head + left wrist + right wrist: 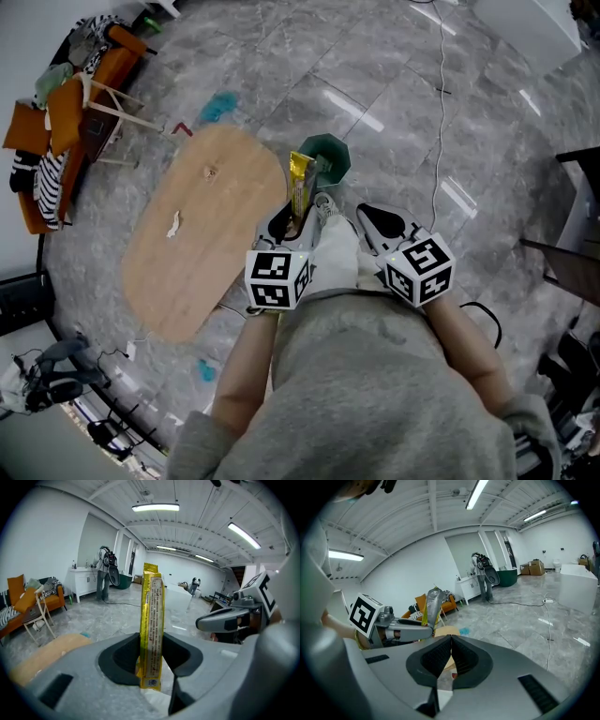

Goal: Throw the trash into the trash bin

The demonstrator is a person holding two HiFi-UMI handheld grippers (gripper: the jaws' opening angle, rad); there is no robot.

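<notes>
one wrapper (300,184), one bin (338,150), one table (208,258)

Left gripper (151,660) clamps a yellow wrapper (152,616); right gripper (450,657) beside it, jaws together

We see open grey floor (394,84) beyond and to the right of the green trash bin (328,155), crossed only by a thin cable (439,112). The bin's mouth faces up, and the yellow wrapper (300,183), clamped in our left gripper (292,223), reaches to its near rim. The oval wooden table (216,187) stands just beside the bin and closes off the left side. A white-legged chair (112,108) and an orange sofa (56,122) crowd the corner past the table. Our right gripper (373,217), jaws together, sits near the left one.
</notes>
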